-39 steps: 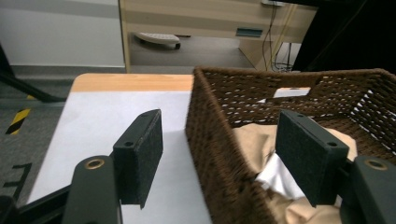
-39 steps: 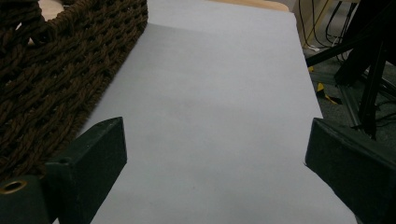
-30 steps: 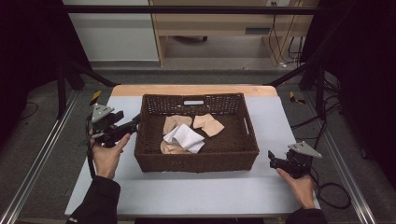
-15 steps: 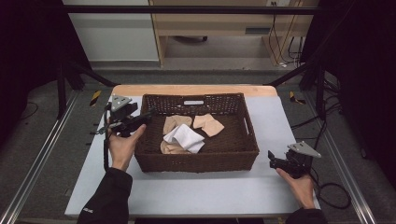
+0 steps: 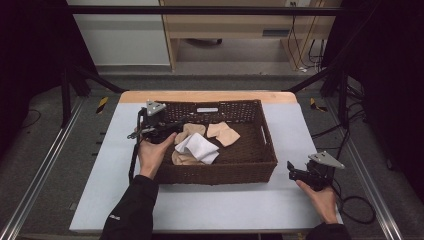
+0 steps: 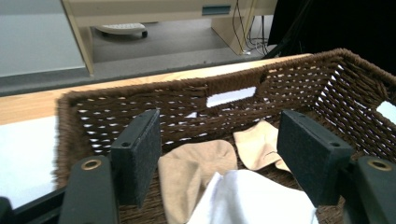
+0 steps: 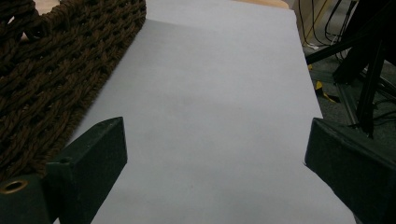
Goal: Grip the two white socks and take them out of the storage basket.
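A dark brown wicker basket point(image 5: 265, 150) sits in the middle of the white table point(image 5: 220, 205). Inside it lie a white cloth point(image 5: 198, 147) and several beige cloths point(image 5: 223, 133). My left gripper point(image 5: 172, 128) hangs over the basket's left side, open, its jaws pointing at the cloths. In the left gripper view the wide-apart jaws frame a beige cloth point(image 6: 194, 163) and the white cloth point(image 6: 247, 198) just below. My right gripper point(image 5: 291, 171) rests low on the table to the right of the basket, open, with bare table point(image 7: 210, 116) between its jaws.
The basket's woven wall point(image 7: 51, 79) is close on the left in the right gripper view. A wooden strip point(image 5: 210, 96) runs along the table's far edge. Metal rails point(image 5: 45, 170) and dark stand legs flank the table; cables point(image 5: 357, 207) lie at the right.
My left gripper has moved right from beside the basket's left wall to over its inside, near the cloths. The right gripper has stayed put.
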Demonstrator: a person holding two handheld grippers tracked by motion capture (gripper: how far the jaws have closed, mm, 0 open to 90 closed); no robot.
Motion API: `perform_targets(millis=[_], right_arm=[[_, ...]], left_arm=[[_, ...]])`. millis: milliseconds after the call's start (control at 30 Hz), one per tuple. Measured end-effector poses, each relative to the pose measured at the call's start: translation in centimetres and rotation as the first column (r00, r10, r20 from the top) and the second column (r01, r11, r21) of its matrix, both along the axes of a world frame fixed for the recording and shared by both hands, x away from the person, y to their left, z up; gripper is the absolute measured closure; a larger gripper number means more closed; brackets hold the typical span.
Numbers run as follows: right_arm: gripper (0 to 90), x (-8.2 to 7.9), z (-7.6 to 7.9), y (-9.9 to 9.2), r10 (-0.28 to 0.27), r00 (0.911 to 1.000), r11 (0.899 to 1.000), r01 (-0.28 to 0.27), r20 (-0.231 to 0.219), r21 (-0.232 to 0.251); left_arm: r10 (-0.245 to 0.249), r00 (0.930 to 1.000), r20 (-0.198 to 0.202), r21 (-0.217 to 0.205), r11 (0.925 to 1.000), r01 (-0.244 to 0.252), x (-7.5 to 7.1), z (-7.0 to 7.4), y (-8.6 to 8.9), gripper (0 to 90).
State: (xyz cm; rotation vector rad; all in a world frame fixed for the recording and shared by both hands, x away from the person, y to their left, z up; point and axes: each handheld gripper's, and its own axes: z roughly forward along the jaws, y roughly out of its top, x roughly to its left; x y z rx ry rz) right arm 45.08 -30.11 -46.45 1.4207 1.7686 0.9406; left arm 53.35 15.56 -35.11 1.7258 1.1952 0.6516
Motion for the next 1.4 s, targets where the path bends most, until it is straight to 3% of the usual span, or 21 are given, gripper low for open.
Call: perform_targets(millis=[167,367,533,600,733,900,1033,1100,1400], right_arm=[[5.8,0.0,0.0,0.0,0.001,1.0,1.0,-0.001,-0.002,0.001],[5.8,0.0,0.0,0.0,0.003,1.0,1.0,-0.003,-0.004,-0.001],[5.8,0.1,0.0,0.0,0.004,1.0,1.0,-0.004,-0.007,-0.004],[5.8,0.1,-0.1,0.1,0.004,0.9999,1.0,-0.004,-0.01,-0.004],[5.8,0.1,-0.1,0.1,0.004,0.9999,1.0,-0.004,-0.01,-0.005],[5.7,0.1,-0.1,0.1,0.005,0.9999,1.0,-0.005,-0.013,-0.006],[5.7,0.2,-0.1,0.1,0.005,0.9999,1.0,-0.005,-0.014,-0.007],[5.7,0.2,-0.1,0.1,0.005,0.9999,1.0,-0.005,-0.014,-0.006],[5.7,0.2,-0.1,0.1,0.009,0.9998,1.0,-0.009,-0.016,-0.008]], left_arm=[[-0.023,0.9996,-0.015,0.023,0.9995,0.023,0.6,-0.9,-1.0,30.6],[-0.041,0.9972,-0.062,0.026,0.9987,0.043,1.2,-2.2,-1.8,30.8],[-0.057,0.9936,-0.097,0.031,0.9977,0.06,1.3,-3.2,-2.3,32.2],[-0.074,0.9892,-0.126,0.057,0.995,0.082,1.4,-3.5,-2.5,32.3],[-0.087,0.987,-0.135,0.066,0.9931,0.096,1.4,-3.6,-2.7,33.4],[-0.091,0.9774,-0.19,0.104,0.9882,0.113,1.7,-4.3,-3.0,33.7],[-0.097,0.9726,-0.211,0.123,0.9846,0.125,1.9,-4.7,-3.3,36.2],[-0.102,0.9662,-0.237,0.132,0.9819,0.136,2.0,-4.8,-3.3,36.3],[-0.112,0.9461,-0.304,0.14,0.977,0.161,2.3,-5.4,-3.5,42.0]])
